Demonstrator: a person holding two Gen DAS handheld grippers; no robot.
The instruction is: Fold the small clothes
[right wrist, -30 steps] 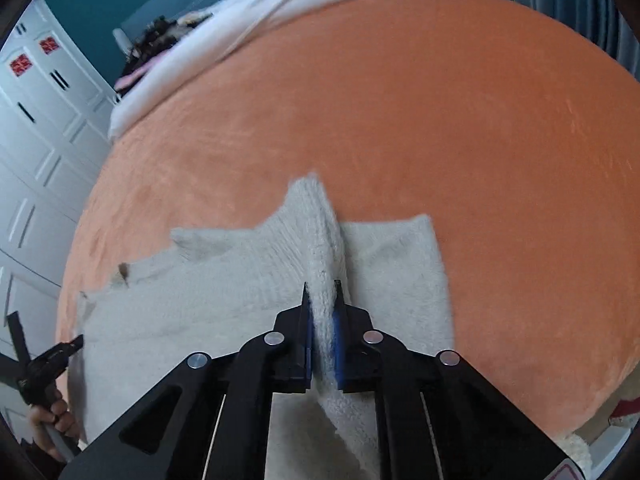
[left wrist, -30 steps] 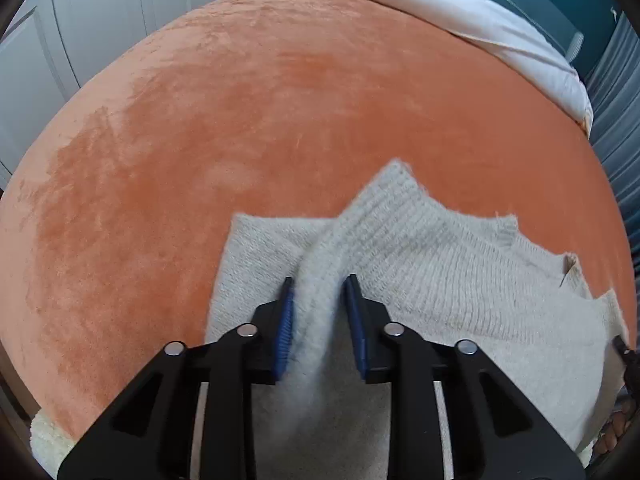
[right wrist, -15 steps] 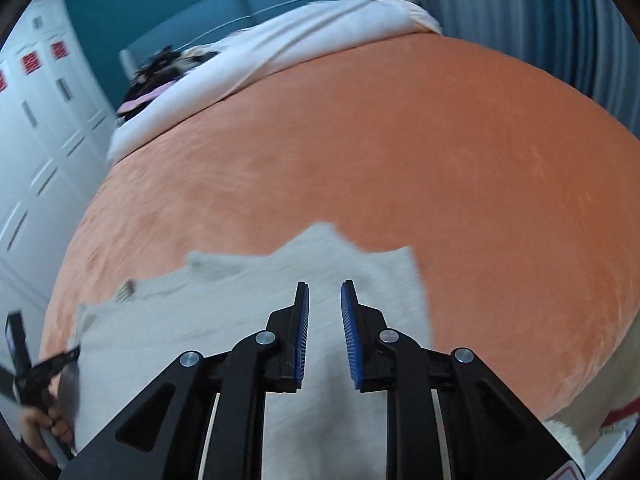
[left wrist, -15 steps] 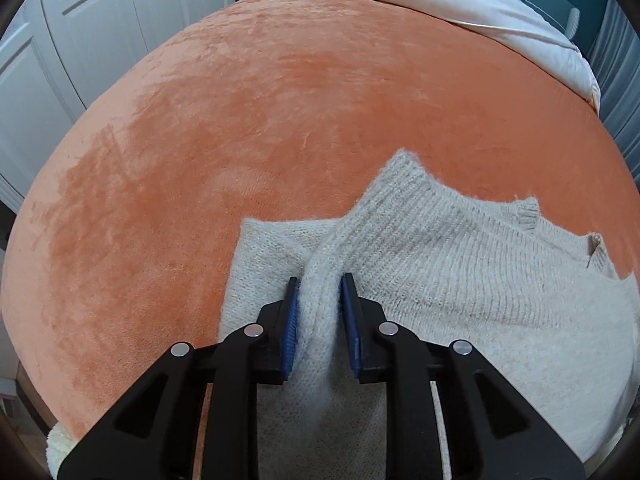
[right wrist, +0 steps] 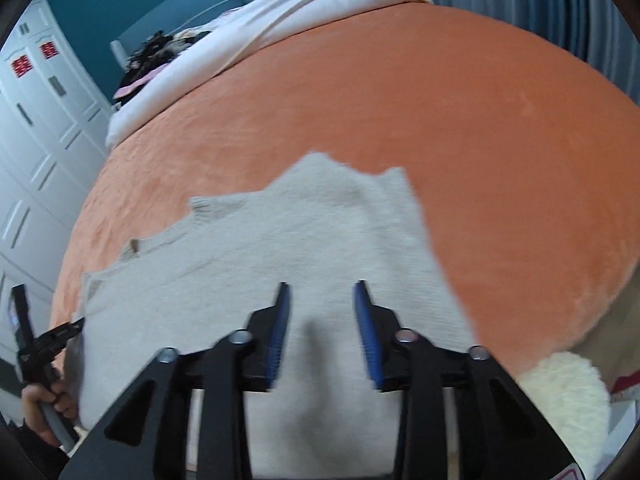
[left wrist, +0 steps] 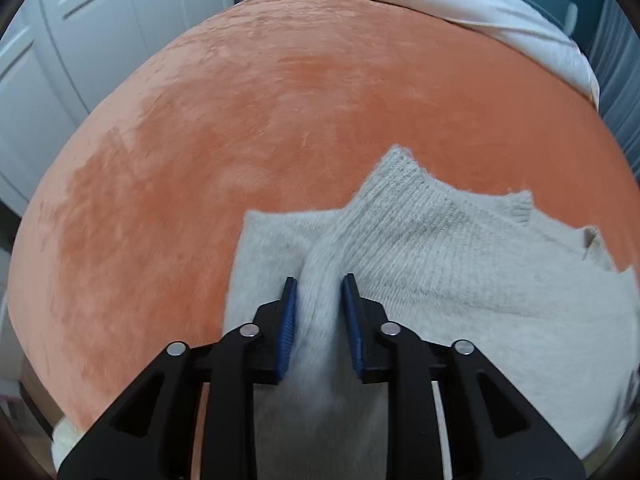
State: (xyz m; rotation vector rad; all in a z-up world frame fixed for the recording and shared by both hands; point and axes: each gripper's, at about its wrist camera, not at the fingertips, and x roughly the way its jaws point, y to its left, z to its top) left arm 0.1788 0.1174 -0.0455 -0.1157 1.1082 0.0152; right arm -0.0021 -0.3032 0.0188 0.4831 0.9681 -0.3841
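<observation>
- lying flat on the orange bedspread, a pale grey knitted sweater is seen near the bed's near edge, with its long axis running left to right across both wrist views.
- the ribbed collar is pointed away from the cameras, toward the head of the bed, in the left wrist view.
- a ridge of knit is pinched between the blue pads of the left gripper, which is clamped on the sweater; a folded sleeve corner is seen rising to a point beyond the ridge.
- the fingers of the right gripper are held apart above the sweater, with nothing between the pads; only flat knit is seen below the gap.
- in the right wrist view, the left gripper is seen at the sweater's far left edge, held by a hand.
- the sweater's right edge is seen as a straight line against the bedspread in the right wrist view, though it is blurred.
- a wide stretch of bare orange cloth is left beyond the sweater and to both sides.
- a white duvet is bunched along the far end of the bed.
- white wardrobe doors are stood past the bed's left side.
- a fluffy cream item is seen below the bed's near right corner.
</observation>
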